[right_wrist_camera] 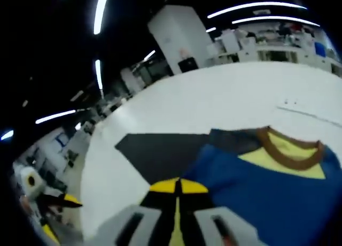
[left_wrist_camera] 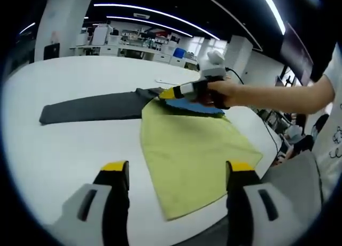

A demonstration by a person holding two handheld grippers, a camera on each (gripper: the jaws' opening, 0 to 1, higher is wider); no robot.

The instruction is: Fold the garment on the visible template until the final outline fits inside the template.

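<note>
the garment [left_wrist_camera: 195, 150], yellow-green with a blue part at its far end, lay spread on the white table [left_wrist_camera: 64, 150], its far edge overlapping the dark grey template [left_wrist_camera: 96, 107]. the left gripper [left_wrist_camera: 176, 174] hovered above the near hem, jaws spread apart and holding nothing. the right gripper [left_wrist_camera: 166, 93], held by a hand [left_wrist_camera: 222, 93], sat at the far blue end; in the right gripper view its jaws were pressed together beside the blue fabric near the brown collar [right_wrist_camera: 286, 150].

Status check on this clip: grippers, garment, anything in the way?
Left gripper open, hovering short of the yellow-green garment. Right gripper shut at the garment's blue collar end; grip unclear. Garment partly on dark template, white table. No obstruction seen.
</note>
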